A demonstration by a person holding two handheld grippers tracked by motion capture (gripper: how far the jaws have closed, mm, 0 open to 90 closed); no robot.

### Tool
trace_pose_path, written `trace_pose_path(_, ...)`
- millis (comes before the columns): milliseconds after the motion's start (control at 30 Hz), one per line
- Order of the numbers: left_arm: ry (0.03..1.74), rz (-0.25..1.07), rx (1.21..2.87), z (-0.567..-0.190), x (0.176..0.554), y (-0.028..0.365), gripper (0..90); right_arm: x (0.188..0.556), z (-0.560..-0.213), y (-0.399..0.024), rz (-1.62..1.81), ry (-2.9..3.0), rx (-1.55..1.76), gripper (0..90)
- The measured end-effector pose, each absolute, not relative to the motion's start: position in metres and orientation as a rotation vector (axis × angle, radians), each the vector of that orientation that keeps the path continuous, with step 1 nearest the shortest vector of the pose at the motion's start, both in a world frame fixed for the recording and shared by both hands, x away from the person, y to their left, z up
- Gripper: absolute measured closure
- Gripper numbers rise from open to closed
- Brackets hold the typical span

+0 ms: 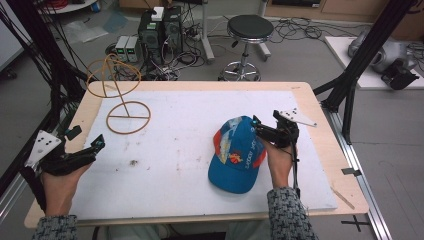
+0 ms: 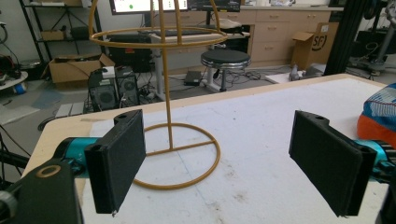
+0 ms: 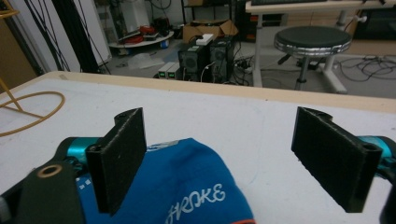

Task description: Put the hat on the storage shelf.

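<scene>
White table top [image 1: 165, 150] | blue cap [image 1: 236, 155] lies lower right, brim toward bottom | right gripper [image 1: 264, 131] wide open, holding nothing, at cap's right edge, nearer | left gripper [image 1: 95, 145] open, far left

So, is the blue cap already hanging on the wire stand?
No, in the high view the blue cap lies flat on the table mat, well apart from the wire stand, which carries nothing.

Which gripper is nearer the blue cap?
Right. The right gripper is open at the blue cap's crown; the left gripper rests far across the table, open.
</scene>
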State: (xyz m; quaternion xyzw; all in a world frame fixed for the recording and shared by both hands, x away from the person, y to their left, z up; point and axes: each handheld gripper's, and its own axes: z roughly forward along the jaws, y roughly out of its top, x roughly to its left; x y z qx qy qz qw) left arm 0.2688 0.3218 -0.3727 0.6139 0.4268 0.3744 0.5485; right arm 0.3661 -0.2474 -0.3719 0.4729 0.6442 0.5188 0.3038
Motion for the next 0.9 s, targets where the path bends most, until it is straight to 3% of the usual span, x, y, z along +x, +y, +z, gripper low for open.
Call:
trace_pose_path(500,1.026,0.884,1.444,-0.373,0.269,0.324,18.9,0.387,-0.387,-0.221,1.383,1.847,1.324,28.8)
trace_pose_path(900,1.024,0.882,1.446,-0.374,0.269,0.323,18.9,0.392,-0.393,-0.218,1.356,1.939,1.374,51.3)
